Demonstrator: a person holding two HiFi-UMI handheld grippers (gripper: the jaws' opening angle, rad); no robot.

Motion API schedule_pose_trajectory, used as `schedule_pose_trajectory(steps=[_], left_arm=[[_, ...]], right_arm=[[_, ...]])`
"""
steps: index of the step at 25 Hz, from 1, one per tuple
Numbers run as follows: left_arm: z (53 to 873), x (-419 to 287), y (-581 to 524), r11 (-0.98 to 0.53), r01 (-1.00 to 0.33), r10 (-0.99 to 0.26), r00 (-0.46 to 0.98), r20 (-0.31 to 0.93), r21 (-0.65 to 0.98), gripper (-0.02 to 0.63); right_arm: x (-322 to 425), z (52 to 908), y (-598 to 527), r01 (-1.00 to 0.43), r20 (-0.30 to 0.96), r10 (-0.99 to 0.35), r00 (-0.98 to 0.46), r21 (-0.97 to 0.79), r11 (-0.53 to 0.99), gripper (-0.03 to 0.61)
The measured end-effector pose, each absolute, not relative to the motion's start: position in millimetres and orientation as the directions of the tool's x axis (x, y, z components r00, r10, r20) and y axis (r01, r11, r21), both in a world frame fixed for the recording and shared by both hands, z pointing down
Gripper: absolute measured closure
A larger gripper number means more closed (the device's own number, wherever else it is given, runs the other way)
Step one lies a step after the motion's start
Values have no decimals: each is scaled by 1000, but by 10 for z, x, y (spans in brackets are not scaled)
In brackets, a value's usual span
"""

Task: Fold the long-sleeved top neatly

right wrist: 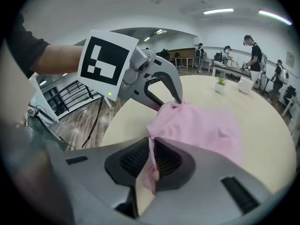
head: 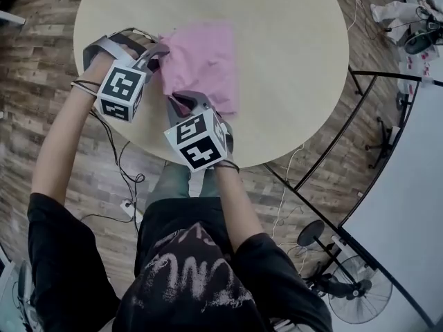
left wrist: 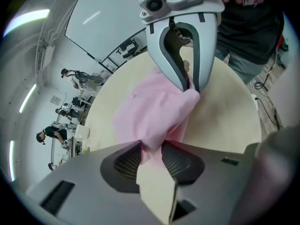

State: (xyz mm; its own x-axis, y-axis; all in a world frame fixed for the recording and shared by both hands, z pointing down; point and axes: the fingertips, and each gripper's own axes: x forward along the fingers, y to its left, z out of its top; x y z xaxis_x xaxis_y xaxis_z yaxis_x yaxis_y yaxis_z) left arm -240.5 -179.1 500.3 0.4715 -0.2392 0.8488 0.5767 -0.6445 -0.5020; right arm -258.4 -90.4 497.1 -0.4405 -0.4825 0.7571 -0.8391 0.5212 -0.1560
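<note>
The pink long-sleeved top (head: 204, 61) lies partly folded on the round beige table (head: 291, 61). My left gripper (head: 158, 54) is at the top's left edge. In the left gripper view the pink top (left wrist: 145, 111) runs down between the spread pads of the left gripper (left wrist: 151, 151), which stand apart and do not pinch it. My right gripper (head: 178, 99) is at the top's near corner. In the right gripper view the right gripper (right wrist: 152, 161) is shut on a thin fold of the pink top (right wrist: 201, 125). Each gripper shows in the other's view, tips at the cloth.
The table's near edge lies just under both hands. Cables (head: 124, 178) trail over the wooden floor at the left. A black-framed white table (head: 408, 185) and a floor fan (head: 353, 296) stand at the right. People (right wrist: 253, 46) and desks are far behind.
</note>
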Motion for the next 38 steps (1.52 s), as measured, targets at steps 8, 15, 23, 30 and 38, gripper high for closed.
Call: schedule_pose_trajectory(steps=[8,15,23,30,38], left_arm=[[5218,-2788,-1872,-707,532,-248,429,869,-465,439],[5116,-2972,-1840,-770,413,-286,458,842,-486,439],[4742,-3023,-1750,-863,74,-385,544,746,-499,496],[4399,-3012,-1529,-847,-249,-522,552,650,-469,603],[3989,-2821,-1061,-766,-530,-636,538,554,-364,603]], right_arm=[[-2852,5135,-886,-808,765,-432,-478,-190,558,472],[-3017,5064,-784,-777,750,-416,-515,-203,596,474],[-2834,4779,-744,-782,697,-479,-533,-190,593,492],[-2431,4442,-663,-800,619,-573,-537,-159,579,572],[-1875,4066,-414,-814,525,-655,-543,-137,565,574]])
